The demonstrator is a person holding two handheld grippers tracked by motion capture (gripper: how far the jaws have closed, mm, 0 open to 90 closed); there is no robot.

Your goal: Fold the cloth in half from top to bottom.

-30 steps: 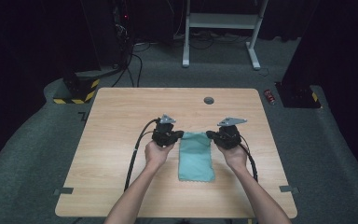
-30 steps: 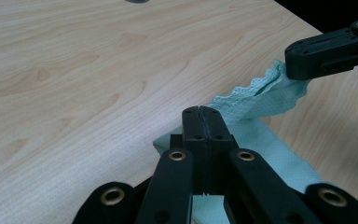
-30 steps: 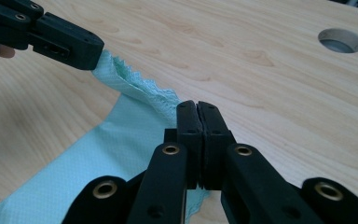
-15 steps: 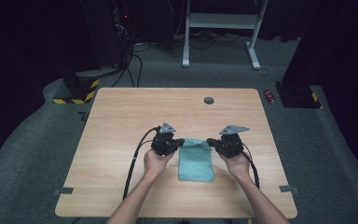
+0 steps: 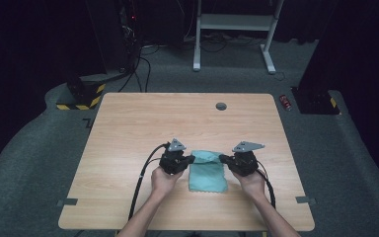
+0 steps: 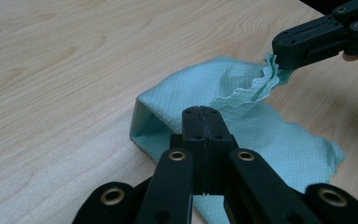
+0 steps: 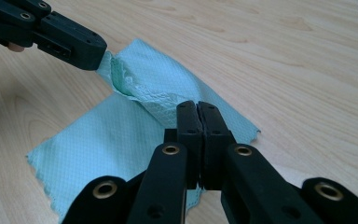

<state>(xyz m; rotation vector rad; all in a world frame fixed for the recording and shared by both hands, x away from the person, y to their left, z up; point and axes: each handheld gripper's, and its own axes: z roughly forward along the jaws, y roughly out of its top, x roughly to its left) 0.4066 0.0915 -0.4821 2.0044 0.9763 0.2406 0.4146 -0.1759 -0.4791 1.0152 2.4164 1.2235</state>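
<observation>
While unlabelled, cloth hangs between pinching claws.

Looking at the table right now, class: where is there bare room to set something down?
The table is bare from the far edge with its round grommet down to the grippers, and along both sides. It is crowded near the front middle: left gripper, green cloth, right gripper.
</observation>
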